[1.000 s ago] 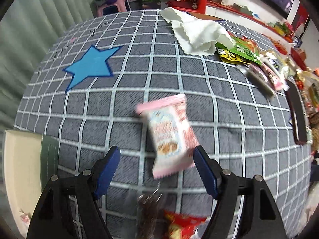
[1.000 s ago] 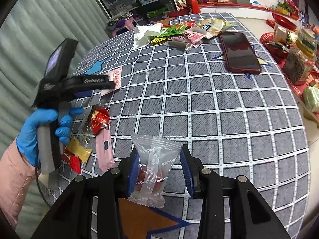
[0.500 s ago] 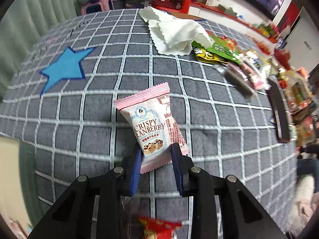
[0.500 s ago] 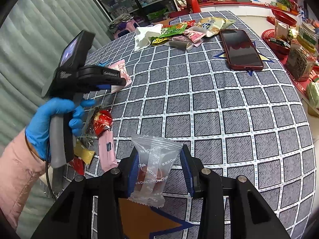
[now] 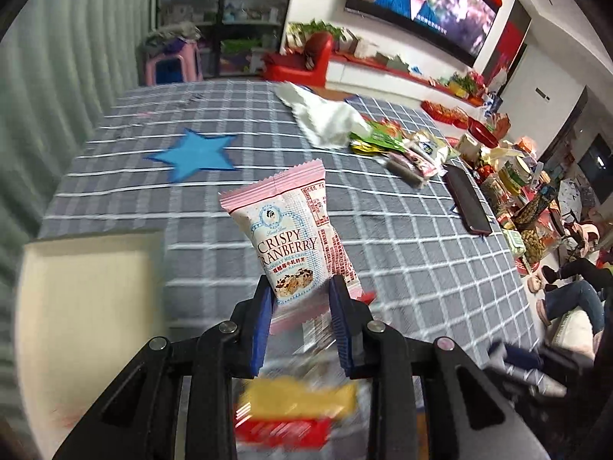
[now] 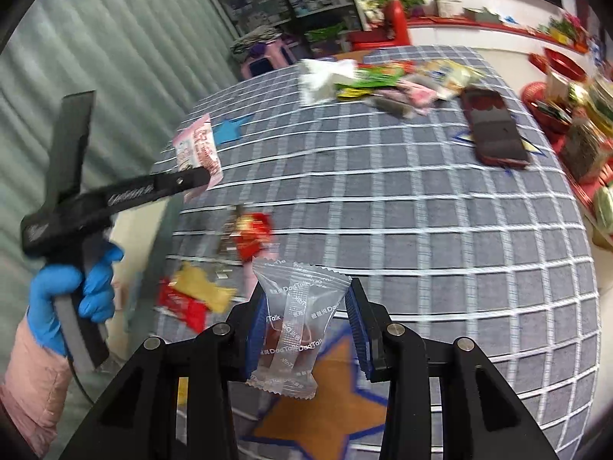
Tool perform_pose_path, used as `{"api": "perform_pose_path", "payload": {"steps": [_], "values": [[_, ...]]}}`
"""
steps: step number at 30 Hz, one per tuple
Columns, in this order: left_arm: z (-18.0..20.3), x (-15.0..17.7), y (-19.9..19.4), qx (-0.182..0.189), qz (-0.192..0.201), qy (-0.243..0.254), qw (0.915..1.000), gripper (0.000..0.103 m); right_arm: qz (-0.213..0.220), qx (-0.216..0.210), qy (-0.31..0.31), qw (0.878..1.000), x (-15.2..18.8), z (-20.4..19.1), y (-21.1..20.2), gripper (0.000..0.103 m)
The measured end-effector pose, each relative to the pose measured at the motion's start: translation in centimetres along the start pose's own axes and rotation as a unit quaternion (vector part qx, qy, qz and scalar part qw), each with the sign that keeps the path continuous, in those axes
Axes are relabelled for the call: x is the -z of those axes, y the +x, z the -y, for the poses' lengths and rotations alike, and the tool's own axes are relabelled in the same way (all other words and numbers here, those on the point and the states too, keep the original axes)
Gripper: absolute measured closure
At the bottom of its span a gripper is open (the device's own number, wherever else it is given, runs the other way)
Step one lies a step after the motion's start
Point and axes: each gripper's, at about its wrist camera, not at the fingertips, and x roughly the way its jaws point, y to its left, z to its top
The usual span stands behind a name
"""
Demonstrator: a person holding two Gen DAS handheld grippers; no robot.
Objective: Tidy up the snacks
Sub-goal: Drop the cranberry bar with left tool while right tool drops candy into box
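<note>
My left gripper [image 5: 300,303] is shut on a pink and white Crispy Cranberry packet [image 5: 292,235] and holds it up above the grey checked tablecloth [image 5: 402,253]. It also shows in the right wrist view [image 6: 197,149], held at the left gripper's tip. My right gripper [image 6: 306,329] is shut on a clear DadTalk sweet packet [image 6: 295,318] above an orange star patch [image 6: 325,402]. A small pile of red and yellow snacks [image 6: 199,299] lies at the near left; it is blurred in the left wrist view [image 5: 299,402].
A heap of snack packets [image 6: 402,84] and a white cloth [image 6: 322,76] lie at the far edge. A dark red phone [image 6: 494,130] lies far right. A cream box [image 5: 84,306] stands at the table's left edge. Jars and dishes [image 5: 513,191] crowd the right.
My left gripper, open around the cranberry packet a second ago, has shut on it and lifted it off the cloth. My right gripper keeps its clear packet and has tilted up slightly.
</note>
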Motion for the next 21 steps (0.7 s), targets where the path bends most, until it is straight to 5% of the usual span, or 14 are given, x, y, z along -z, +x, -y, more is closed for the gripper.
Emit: {"api": "perform_pose_path", "payload": {"steps": [8, 16, 19, 21], "values": [[-9.1, 6.3, -5.7, -0.075, 0.014, -0.025, 0.9968, 0.071, -0.033, -0.057, -0.071, 0.995, -0.3, -11.4, 4.3, 0.062], [-15.2, 11.2, -6.6, -0.125, -0.008, -0.054, 0.9906, 0.069, -0.075, -0.089, -0.112, 0.987, -0.4, -20.8, 10.5, 0.062], [-15.7, 12.3, -6.4, -0.141, -0.006, -0.049, 0.9888, 0.052, -0.089, -0.077, -0.119, 0.986, -0.4, -22.5, 12.4, 0.062], [-16.0, 13.1, -6.7, -0.143, 0.006, -0.048, 0.9886, 0.024, -0.100, -0.065, -0.127, 0.985, -0.2, -22.9, 13.3, 0.058]]}}
